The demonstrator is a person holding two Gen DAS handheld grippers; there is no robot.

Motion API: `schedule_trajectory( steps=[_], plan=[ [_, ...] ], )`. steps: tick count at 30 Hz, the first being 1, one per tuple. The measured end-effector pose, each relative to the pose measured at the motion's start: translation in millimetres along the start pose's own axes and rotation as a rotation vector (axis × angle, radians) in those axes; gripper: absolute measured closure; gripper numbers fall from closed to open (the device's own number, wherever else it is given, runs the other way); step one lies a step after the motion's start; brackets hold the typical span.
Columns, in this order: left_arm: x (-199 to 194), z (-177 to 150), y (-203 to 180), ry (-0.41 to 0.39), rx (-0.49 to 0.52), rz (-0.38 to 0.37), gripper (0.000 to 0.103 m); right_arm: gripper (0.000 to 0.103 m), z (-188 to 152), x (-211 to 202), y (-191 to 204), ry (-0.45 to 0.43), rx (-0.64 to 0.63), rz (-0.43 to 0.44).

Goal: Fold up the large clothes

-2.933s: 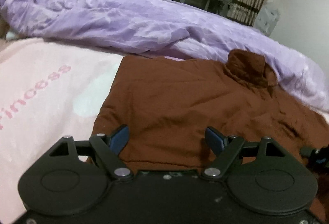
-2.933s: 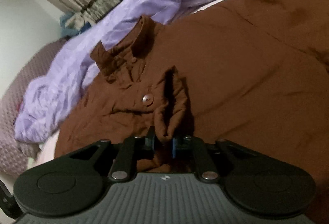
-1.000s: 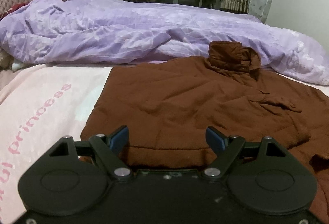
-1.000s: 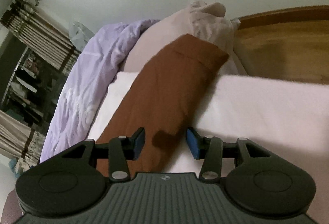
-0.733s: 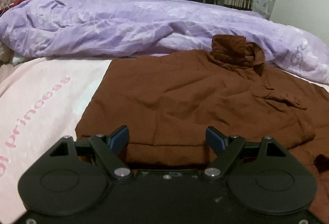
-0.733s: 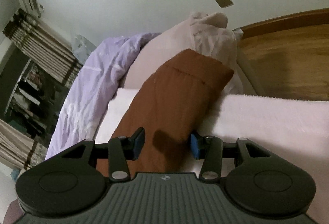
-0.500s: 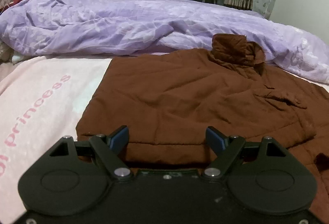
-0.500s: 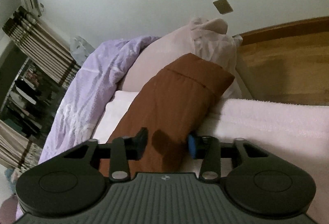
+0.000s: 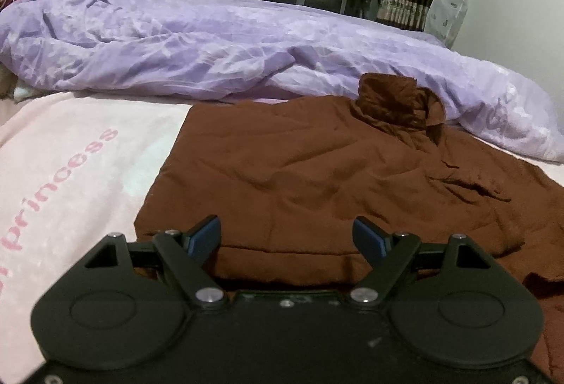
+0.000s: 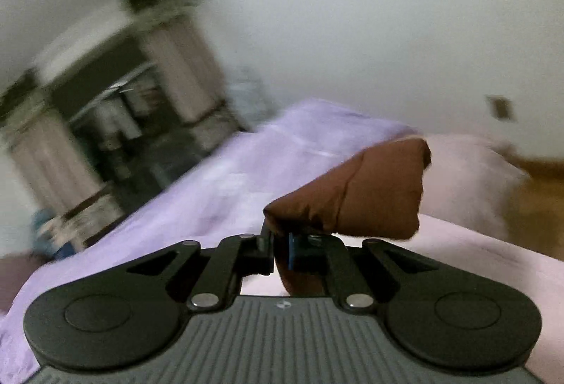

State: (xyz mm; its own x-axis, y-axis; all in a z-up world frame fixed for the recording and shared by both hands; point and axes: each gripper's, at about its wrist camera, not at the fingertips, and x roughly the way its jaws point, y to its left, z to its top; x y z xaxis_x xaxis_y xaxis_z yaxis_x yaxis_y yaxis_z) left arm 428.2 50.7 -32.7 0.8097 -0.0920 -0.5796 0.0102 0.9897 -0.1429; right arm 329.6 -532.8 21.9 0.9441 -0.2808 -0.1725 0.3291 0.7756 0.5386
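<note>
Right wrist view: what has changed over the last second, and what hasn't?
The right tool, open around the brown sleeve a second ago, has shut on it and lifted it off the pink blanket, swinging up fast enough to blur the room. The left tool stays open over the brown garment, which still lies flat by the purple duvet.

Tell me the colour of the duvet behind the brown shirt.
Lilac, with a faint paler print: the duvet shows best in the left wrist view.
</note>
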Motion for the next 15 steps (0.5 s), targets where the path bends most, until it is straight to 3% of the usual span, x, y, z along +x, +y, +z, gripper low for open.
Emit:
schedule_trajectory(
  steps=[3, 6, 8, 9, 11, 13, 15],
  plan=[
    [-3, -1, 4, -0.002, -0.019, -0.025, 0.020, 0.096, -11, -9, 69, 0.007, -0.102, 0.153],
    [-4, -2, 7, 0.002, -0.040, -0.045, 0.020, 0.093, -44, -20, 142, 0.043, -0.247, 0.318],
    [-6, -3, 8, 0.009, -0.053, -0.063, 0.020, 0.084, -81, -24, 188, 0.109, -0.354, 0.431],
    [-7, -2, 8, 0.013, -0.060, -0.074, 0.020, 0.071, -104, -25, 209, 0.149, -0.405, 0.469],
    [-10, -1, 7, 0.015, -0.069, -0.096, 0.020, 0.057, -142, -26, 237, 0.213, -0.514, 0.468],
    [-13, 1, 6, 0.012, -0.079, -0.119, 0.020, 0.057, -175, -27, 253, 0.237, -0.626, 0.434],
    [-13, 3, 4, 0.015, -0.098, -0.156, 0.020, 0.056, -184, -28, 250, 0.269, -0.626, 0.447]
  ],
)
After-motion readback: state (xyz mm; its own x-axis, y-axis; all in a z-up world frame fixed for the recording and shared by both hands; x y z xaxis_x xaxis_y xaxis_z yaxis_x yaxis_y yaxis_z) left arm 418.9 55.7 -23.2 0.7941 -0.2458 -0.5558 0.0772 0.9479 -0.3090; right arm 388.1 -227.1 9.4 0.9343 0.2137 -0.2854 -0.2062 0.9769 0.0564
